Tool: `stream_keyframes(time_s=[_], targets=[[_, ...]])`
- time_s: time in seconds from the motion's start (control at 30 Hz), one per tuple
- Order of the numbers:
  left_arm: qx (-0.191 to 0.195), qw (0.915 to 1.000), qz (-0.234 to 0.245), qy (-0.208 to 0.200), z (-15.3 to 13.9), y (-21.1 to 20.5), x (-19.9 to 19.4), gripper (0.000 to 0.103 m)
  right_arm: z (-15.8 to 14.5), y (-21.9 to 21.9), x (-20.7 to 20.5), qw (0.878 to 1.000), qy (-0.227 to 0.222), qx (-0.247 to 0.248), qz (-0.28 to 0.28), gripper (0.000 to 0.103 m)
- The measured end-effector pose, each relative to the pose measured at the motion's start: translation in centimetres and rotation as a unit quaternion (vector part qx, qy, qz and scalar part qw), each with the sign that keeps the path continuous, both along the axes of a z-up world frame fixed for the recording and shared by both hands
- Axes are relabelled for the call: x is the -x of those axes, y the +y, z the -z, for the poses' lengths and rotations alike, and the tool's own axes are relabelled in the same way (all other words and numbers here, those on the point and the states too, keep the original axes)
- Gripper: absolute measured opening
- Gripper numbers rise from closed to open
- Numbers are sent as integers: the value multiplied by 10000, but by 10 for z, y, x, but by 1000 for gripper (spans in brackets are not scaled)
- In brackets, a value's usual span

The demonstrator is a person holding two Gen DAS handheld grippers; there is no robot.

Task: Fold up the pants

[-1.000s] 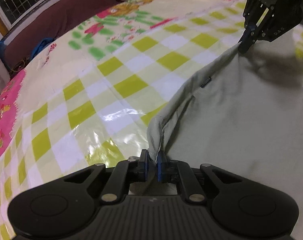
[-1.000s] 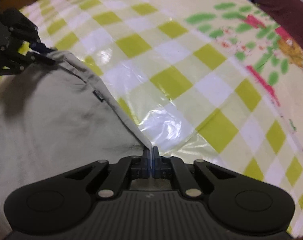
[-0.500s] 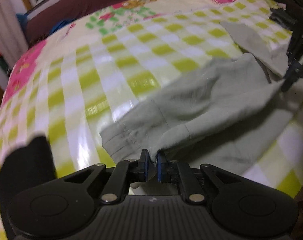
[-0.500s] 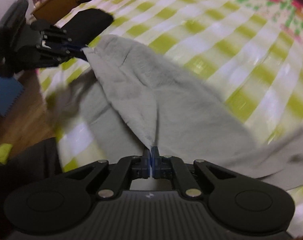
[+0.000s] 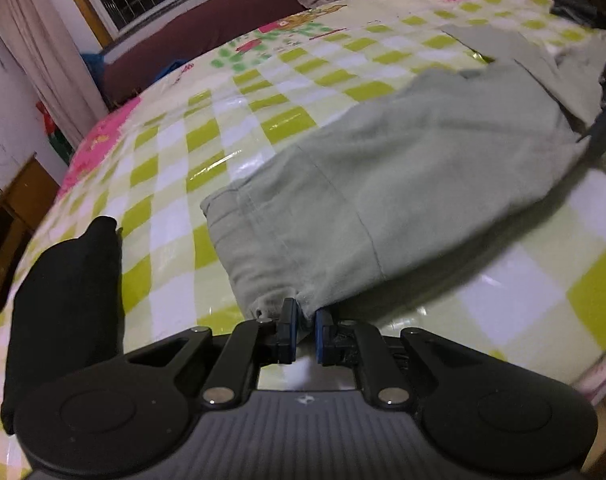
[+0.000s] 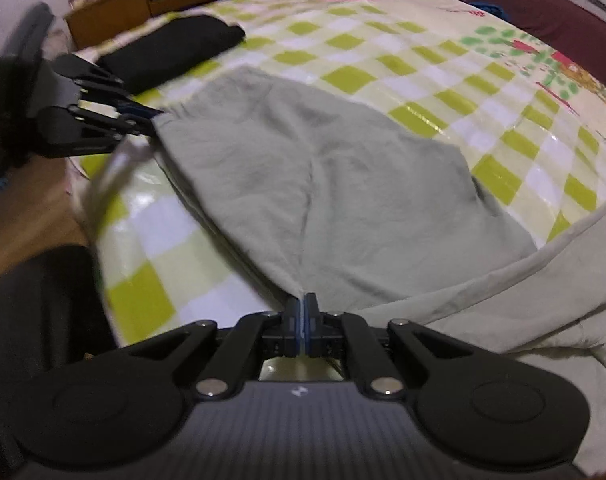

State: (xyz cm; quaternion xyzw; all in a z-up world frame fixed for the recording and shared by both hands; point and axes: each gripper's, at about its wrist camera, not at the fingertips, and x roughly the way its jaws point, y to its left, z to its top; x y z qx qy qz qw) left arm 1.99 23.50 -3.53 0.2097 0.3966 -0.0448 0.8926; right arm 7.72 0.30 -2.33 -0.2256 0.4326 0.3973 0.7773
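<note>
We have the pants lying on the checked cloth near its front edge, the top half doubled over toward us and a leg trailing off to the right. Our left gripper pinches one corner and our right gripper is clamped tight on the other. We judge one fold nearly laid; release, smoothing and further folds remain, and a black bundle sits just left.

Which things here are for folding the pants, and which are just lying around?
For the job: grey-green pants; left tool and right tool, both pinching the pants.

Just lying about: black folded cloth; checked bed cover.
</note>
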Motion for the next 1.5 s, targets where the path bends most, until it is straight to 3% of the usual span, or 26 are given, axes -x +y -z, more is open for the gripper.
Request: stream_keyframes(time_s=[0.13, 0.23, 0.3, 0.4, 0.53, 0.7, 0.83, 0.93, 1.07, 1.23, 1.37, 1.4, 1.47, 1.5], targets=[[68, 9997, -103, -234, -4, 0, 11, 25, 5, 12, 18, 9989, -395, 261, -74, 4], [86, 9998, -84, -162, 0, -1, 18, 28, 1, 14, 27, 9973, -577, 411, -172, 9], [121, 9999, -87, -32, 4, 0, 27, 30, 2, 10, 30, 9971, -495, 567, -121, 22], [381, 9991, -201, -41, -2, 2, 43, 30, -6, -2, 38, 9977, -430, 524, 10, 33], [642, 9974, -116, -296, -25, -10, 53, 30, -24, -26, 46, 9979, -379, 397, 340, 42], [1183, 9903, 483, -543, -48, -60, 32, 36, -49, -66, 23, 9924, -368, 135, 1167, 47], [1750, 9777, 1091, -404, -46, -120, -4, 41, -57, -95, -40, 9746, -243, -161, 2219, 52], [1906, 9715, 1385, -268, -39, -162, -30, 44, -52, -108, -105, 9516, -98, -260, 3059, 56], [2086, 9680, 1393, 11, -23, -199, -69, 45, -36, -121, -200, 9149, 109, -569, 3994, 61], [2040, 9721, 1114, 322, -6, -219, -102, 45, -2, -118, -292, 8801, 234, -345, 4730, 63], [2038, 9713, 1156, 419, -3, -229, -111, 45, 27, -114, -328, 8654, 214, 228, 5001, 56], [1961, 9729, 1172, 359, -3, -231, -112, 44, 27, -117, -327, 8658, 187, 188, 4997, 35], [1885, 9750, 1155, 239, -2, -235, -111, 36, 20, -130, -326, 8694, 294, -28, 4932, 3], [1875, 9756, 1125, 202, -2, -236, -111, 33, 14, -138, -323, 8695, 367, -170, 4923, 2]])
